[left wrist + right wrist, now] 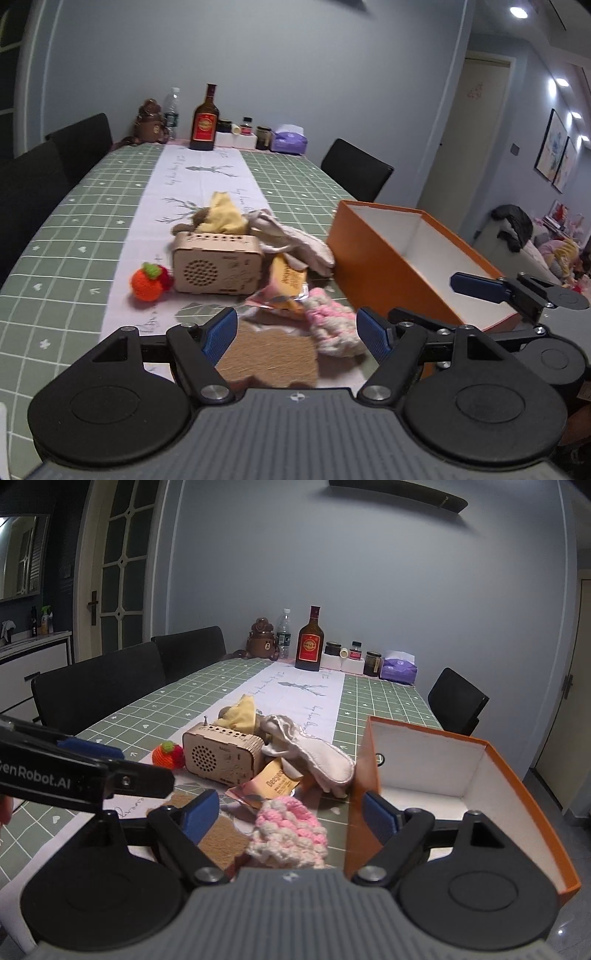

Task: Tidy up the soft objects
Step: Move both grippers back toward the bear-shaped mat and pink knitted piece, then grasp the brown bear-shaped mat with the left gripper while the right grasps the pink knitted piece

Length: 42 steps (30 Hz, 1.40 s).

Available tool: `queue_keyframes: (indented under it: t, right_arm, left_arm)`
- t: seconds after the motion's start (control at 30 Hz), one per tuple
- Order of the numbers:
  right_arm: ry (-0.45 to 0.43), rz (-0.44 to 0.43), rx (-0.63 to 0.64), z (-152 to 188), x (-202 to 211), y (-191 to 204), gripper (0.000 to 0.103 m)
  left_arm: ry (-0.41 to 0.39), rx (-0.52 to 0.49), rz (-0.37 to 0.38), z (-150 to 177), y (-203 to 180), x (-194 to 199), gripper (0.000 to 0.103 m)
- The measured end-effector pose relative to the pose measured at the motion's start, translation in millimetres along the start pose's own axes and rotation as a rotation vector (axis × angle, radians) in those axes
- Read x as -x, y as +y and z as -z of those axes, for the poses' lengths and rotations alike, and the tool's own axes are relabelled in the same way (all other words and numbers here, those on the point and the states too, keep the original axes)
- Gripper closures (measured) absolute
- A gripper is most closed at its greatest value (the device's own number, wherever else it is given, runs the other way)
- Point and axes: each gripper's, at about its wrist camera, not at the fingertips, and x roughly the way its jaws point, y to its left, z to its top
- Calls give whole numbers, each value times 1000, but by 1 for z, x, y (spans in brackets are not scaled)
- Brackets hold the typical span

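Observation:
A pink-and-white crocheted piece lies on the table near both grippers. A white cloth slipper, a yellow cloth and an orange crocheted fruit lie around a wooden radio box. An open orange box stands at the right. My left gripper is open and empty over a brown mat. My right gripper is open, with the crocheted piece between its jaws.
A snack packet lies by the radio. Bottles, jars and a purple tissue pack stand at the far table end. Black chairs flank the table.

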Motion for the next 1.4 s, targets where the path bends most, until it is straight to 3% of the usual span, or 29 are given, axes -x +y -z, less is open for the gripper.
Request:
queue_keyframes:
  t: [0.37, 0.63, 0.8, 0.93, 1.13, 1.3, 1.4]
  right_arm:
    - [-14, 24, 60, 23, -8, 27, 30]
    - [47, 22, 84, 33, -35, 35, 39]
    - [63, 85, 124, 34, -61, 38, 44]
    - [92, 106, 113, 32, -83, 34, 50]
    - [145, 101, 78, 34, -105, 29, 50]
    - [145, 86, 36, 37, -110, 25, 50]
    - [143, 60, -1, 38, -111, 20, 55]
  left_arm:
    - [14, 65, -20, 38, 39, 4, 17]
    - [71, 100, -30, 42, 49, -18, 17]
    - [97, 137, -39, 41, 53, -37, 17]
    - [124, 165, -68, 39, 59, -56, 15]
    - [166, 193, -66, 40, 67, -78, 15]
    - [177, 214, -41, 41, 70, -89, 14]
    - [177, 220, -18, 41, 69, -94, 12]
